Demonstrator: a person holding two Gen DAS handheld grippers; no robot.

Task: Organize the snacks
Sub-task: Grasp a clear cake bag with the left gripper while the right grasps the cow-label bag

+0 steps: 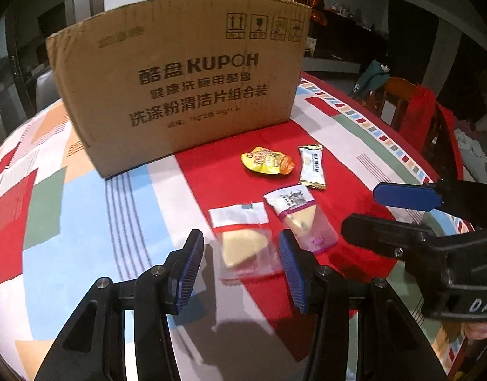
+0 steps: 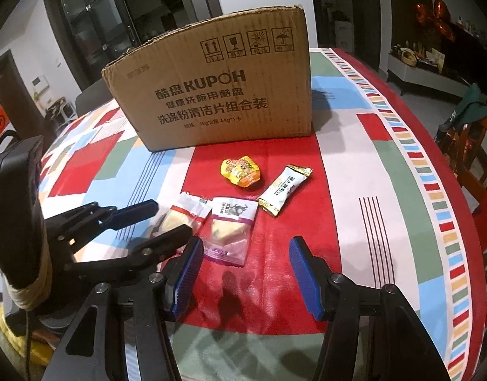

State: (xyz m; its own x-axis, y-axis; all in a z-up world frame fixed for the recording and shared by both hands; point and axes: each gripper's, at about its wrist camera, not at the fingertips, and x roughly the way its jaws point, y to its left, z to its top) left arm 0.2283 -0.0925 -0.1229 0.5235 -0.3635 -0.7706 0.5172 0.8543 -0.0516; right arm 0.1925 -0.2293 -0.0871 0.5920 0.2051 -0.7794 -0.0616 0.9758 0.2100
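Note:
Several snack packets lie on the patterned tablecloth in front of a cardboard box (image 1: 179, 79) (image 2: 218, 95). A clear packet with a white label and a yellow wedge (image 1: 241, 241) (image 2: 183, 219) lies between the fingers of my open left gripper (image 1: 243, 260), which also shows in the right wrist view (image 2: 160, 219). Beside it lies a purple-edged wedge packet (image 1: 299, 216) (image 2: 230, 231). Farther off are a yellow pouch (image 1: 267, 160) (image 2: 241, 171) and a white-and-gold bar (image 1: 311, 166) (image 2: 284, 192). My right gripper (image 2: 243, 263) (image 1: 370, 209) is open and empty, just right of the packets.
The round table (image 2: 386, 190) carries a red, blue, green and white cloth. A wooden chair with red fabric (image 1: 421, 117) stands at the right edge. The box stands upright at the back of the table.

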